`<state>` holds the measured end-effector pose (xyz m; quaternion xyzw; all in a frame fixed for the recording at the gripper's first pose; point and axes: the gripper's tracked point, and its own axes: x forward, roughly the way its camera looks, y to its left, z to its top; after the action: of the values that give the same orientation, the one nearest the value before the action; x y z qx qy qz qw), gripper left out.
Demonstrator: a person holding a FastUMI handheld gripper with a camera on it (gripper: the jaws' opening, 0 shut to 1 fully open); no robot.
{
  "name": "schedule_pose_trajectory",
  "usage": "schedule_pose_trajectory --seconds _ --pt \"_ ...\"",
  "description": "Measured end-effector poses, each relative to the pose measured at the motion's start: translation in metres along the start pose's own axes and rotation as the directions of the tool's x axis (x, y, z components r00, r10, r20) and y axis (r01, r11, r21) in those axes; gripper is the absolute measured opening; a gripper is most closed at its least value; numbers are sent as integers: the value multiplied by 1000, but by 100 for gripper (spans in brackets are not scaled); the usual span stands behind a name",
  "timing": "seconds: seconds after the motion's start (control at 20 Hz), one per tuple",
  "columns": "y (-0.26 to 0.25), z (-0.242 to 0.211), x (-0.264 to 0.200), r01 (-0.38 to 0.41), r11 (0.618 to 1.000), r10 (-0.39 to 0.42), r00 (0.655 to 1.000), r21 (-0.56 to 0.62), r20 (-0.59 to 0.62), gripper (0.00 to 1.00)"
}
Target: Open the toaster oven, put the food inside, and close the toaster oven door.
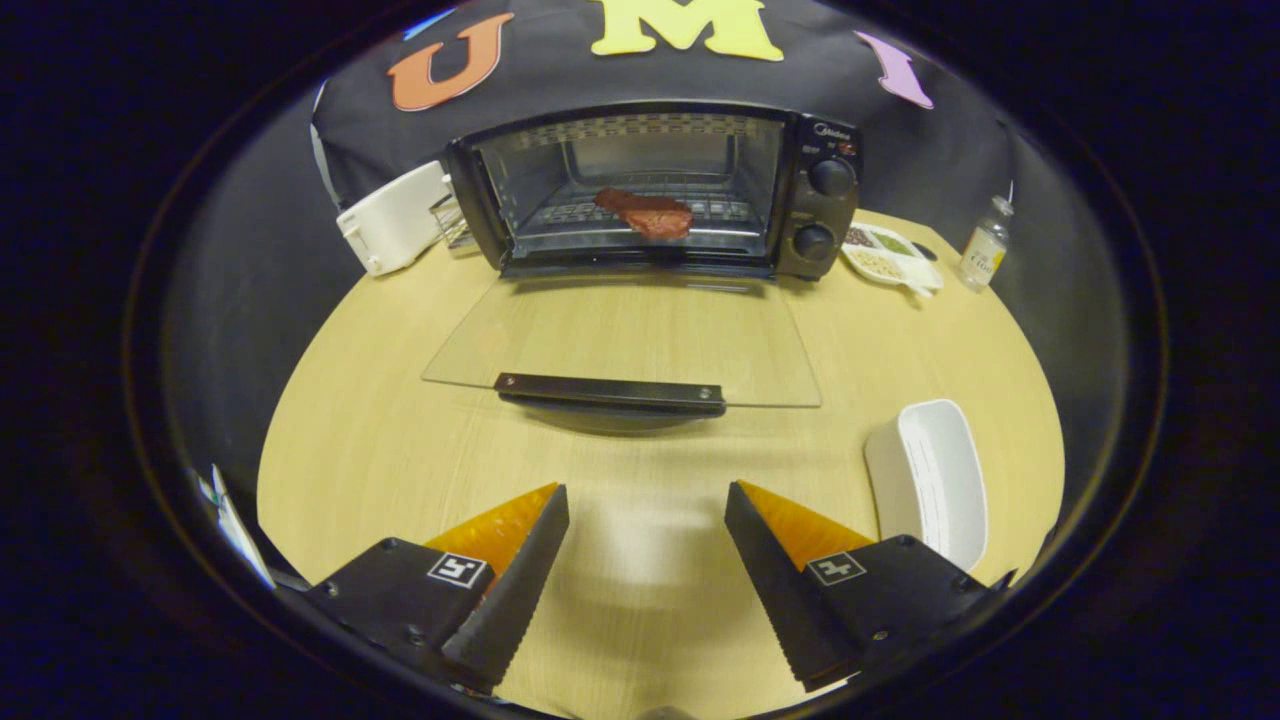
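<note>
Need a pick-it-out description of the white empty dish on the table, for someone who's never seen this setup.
Start at the toaster oven at the back of the round wooden table, its glass door folded down flat. Come forward past the door handle toward the open tool; the white dish sits just beside its right finger. It is plain, deep and empty, unlike the divided tray beside the oven.

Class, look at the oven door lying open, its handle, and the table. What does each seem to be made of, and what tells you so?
Oven door: clear glass, likely; the table's grain shows through it. Handle: dark, matte, probably plastic or coated metal, with small screws at its ends. Table: pale wood or wood-look laminate, smooth, faintly streaked. The hand-held gripper is open, holding nothing.
</note>
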<state>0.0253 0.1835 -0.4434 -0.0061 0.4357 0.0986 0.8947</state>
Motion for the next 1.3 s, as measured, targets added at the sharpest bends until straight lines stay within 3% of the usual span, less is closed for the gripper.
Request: schedule_pose_trajectory --seconds 0.65,1.3 --pt "-3 22 43 51 998 -50 998 42 -29 100" --pt "-1 75 -1 8 1000 -10 999 29 45 100"
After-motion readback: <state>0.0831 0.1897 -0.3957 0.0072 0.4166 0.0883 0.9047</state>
